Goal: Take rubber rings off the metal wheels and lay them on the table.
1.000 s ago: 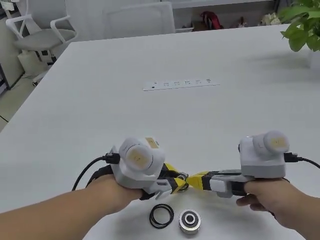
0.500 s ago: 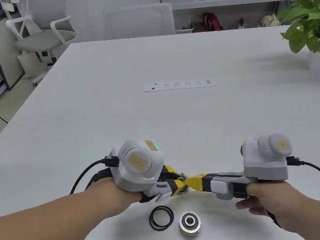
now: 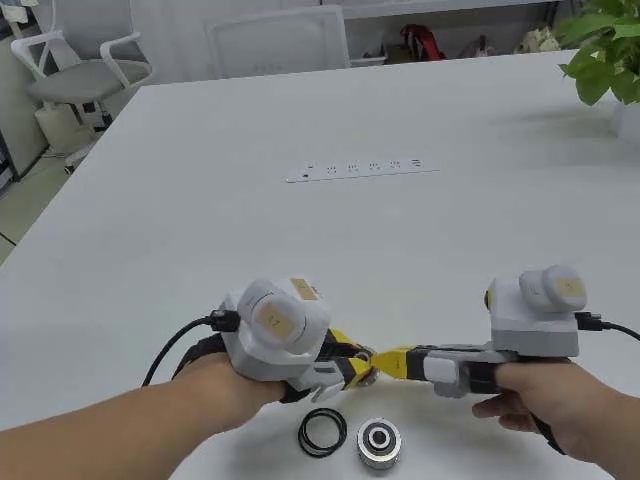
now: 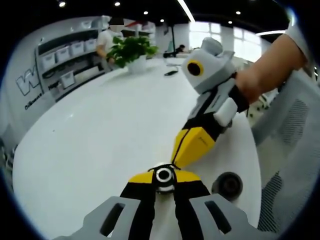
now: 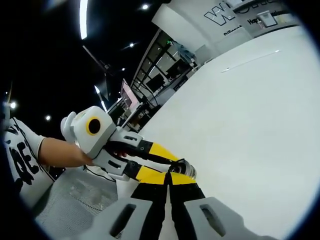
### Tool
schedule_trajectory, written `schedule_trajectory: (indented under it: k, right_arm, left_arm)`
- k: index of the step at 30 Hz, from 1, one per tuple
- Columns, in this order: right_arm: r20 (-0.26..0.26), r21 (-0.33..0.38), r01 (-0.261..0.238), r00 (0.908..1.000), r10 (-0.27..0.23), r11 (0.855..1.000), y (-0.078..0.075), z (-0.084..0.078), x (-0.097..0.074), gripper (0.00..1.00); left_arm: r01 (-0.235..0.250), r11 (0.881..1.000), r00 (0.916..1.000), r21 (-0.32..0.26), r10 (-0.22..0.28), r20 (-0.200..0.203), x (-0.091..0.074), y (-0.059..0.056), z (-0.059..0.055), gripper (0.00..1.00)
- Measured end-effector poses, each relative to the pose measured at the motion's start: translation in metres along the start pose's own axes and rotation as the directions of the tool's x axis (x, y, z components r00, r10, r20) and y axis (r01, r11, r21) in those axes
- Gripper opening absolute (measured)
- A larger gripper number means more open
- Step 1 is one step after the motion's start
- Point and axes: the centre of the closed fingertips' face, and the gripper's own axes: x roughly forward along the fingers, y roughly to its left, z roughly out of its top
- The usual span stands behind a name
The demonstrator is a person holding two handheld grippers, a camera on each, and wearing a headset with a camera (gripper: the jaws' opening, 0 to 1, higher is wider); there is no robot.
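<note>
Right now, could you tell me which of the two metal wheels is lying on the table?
The wheel lying flat beside the black rubber rings, nearest the person. The other wheel is clamped in the left hand-held gripper.

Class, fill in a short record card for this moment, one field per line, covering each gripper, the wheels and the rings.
Left gripper: jaws shut on a metal wheel
Right gripper: jaws together, tips at that held wheel; whether they pinch a ring cannot be told
Second metal wheel: lying flat on the table, near the person
Rubber rings: black, on the table just beside the second metal wheel
</note>
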Motion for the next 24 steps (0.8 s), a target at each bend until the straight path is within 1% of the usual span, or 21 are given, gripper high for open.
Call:
schedule_trajectory:
  k: [2,7,8,9,10,12,14,17,19,21,24]
  right_arm:
    - [-0.013,-0.005,0.036,0.9993,-0.036,0.999,-0.008,-0.001,0.0,0.0]
    - [-0.018,-0.011,0.042,0.9989,-0.042,0.999,-0.009,-0.003,-0.001,0.0]
    - [-0.019,-0.014,0.043,0.9989,-0.044,0.999,-0.009,-0.003,-0.001,0.0]
    - [-0.019,-0.014,0.044,0.9989,-0.044,0.999,-0.01,-0.003,-0.001,0.0]
    - [-0.019,-0.013,0.044,0.9988,-0.044,0.999,-0.01,-0.003,-0.001,0.0]
    - [-0.018,-0.015,0.045,0.9988,-0.046,0.999,-0.01,-0.002,-0.001,0.0]
    - [-0.017,-0.013,0.044,0.9989,-0.044,0.999,-0.01,-0.002,-0.001,0.0]
    - [-0.016,-0.013,0.044,0.9989,-0.044,0.999,-0.01,-0.002,-0.001,0.0]
    - [-0.017,-0.015,0.042,0.9989,-0.043,0.999,-0.009,-0.002,-0.001,0.0]
    - [-0.019,-0.018,0.042,0.9989,-0.042,0.999,-0.009,-0.002,-0.001,0.0]
    - [-0.018,-0.018,0.039,0.999,-0.04,0.999,-0.009,-0.001,-0.001,0.0]
  left_arm:
    - [0.004,1.0,1.0,-0.008,-0.004,0.007,0.0,0.0,0.0,0.13]
    - [0.031,0.999,0.9995,-0.017,-0.031,0.008,-0.001,-0.002,0.0,0.14]
    - [0.038,0.999,0.9992,-0.028,-0.038,0.009,-0.002,-0.003,0.0,0.15]
    - [0.054,0.998,0.9985,-0.031,-0.053,0.009,-0.002,-0.006,0.0,0.18]
    - [0.059,0.998,0.9982,-0.029,-0.058,0.011,-0.002,-0.008,0.001,0.2]
    - [0.07,0.997,0.9975,-0.012,-0.07,0.007,-0.005,-0.012,0.0,0.26]
    - [0.085,0.996,0.9963,0.001,-0.085,0.011,-0.008,-0.015,0.0,0.28]
    - [0.086,0.996,0.9959,0.004,-0.086,0.029,-0.014,-0.016,0.003,0.3]
    - [0.074,0.997,0.9957,-0.002,-0.074,0.056,-0.019,-0.014,0.006,0.32]
    - [0.081,0.997,0.9949,-0.017,-0.08,0.062,-0.024,-0.014,0.005,0.33]
    - [0.079,0.997,0.9949,-0.008,-0.079,0.064,-0.03,-0.015,0.003,0.36]
